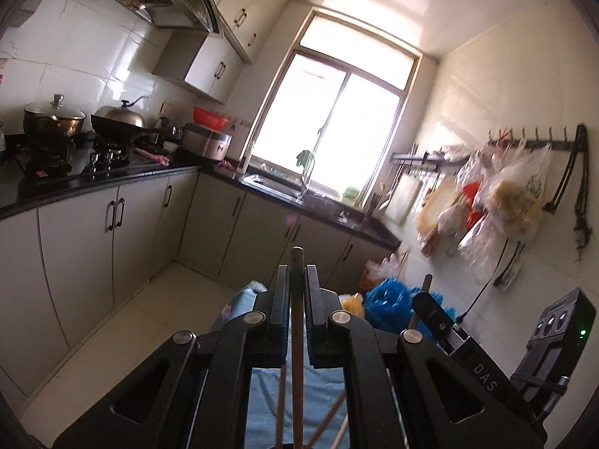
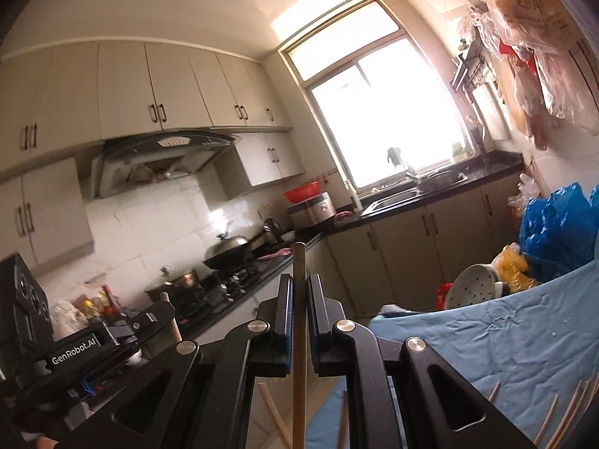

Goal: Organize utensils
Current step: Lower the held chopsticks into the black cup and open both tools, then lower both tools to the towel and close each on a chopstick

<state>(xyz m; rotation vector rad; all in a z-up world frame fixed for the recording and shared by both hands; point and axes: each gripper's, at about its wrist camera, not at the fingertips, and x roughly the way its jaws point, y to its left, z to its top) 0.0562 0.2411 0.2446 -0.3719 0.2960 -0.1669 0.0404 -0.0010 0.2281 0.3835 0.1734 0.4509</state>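
Observation:
In the left wrist view my left gripper (image 1: 297, 273) is shut on a brown wooden chopstick (image 1: 297, 256), whose tip sticks out past the jaws. My right gripper (image 1: 429, 305) shows at the right of that view, gripping a second chopstick (image 1: 426, 280). The right wrist view has the right gripper (image 2: 299, 280) shut on its chopstick (image 2: 298, 254), and the left gripper (image 2: 159, 312) at lower left with its stick (image 2: 164, 296). Both are held above a blue cloth (image 2: 486, 336). Several loose chopsticks (image 2: 550, 417) lie on the cloth.
A black counter (image 1: 112, 179) carries a stove with pots (image 1: 54, 119) and a wok (image 1: 116, 123). A sink (image 1: 273, 183) sits under the window. Blue plastic bags (image 2: 554, 232) and a white perforated dish (image 2: 473, 284) lie beyond the cloth. Bags hang from a wall rack (image 1: 505, 187).

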